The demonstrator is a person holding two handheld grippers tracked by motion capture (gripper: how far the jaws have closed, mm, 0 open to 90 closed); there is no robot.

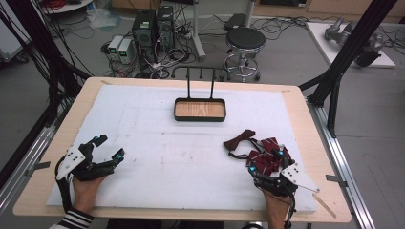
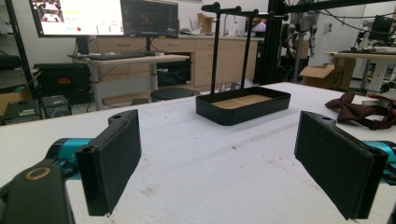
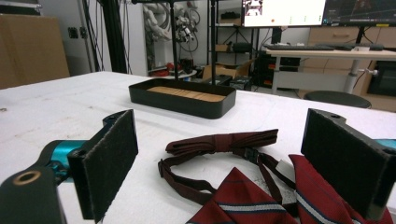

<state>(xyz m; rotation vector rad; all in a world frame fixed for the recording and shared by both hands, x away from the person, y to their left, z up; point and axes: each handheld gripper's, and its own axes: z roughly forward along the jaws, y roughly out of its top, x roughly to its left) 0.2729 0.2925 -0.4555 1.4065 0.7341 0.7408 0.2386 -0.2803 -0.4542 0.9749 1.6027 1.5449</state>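
The bow tie [image 1: 260, 153] lay on the counter [image 1: 157, 157] by the right tongs [image 1: 264, 161], its strap running up-left toward the tray [image 1: 199, 109]. Both tongs, including the left [image 1: 109, 146], gaped empty.

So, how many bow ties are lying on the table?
2. A plain dark red bow tie lies ahead of the right gripper. A red striped bow tie lies nearer, partly between its open jaws. More could be hidden under the gripper.

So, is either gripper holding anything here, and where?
Nothing held. Left gripper is open over bare table; right gripper is open, jaws either side of the bow tie.
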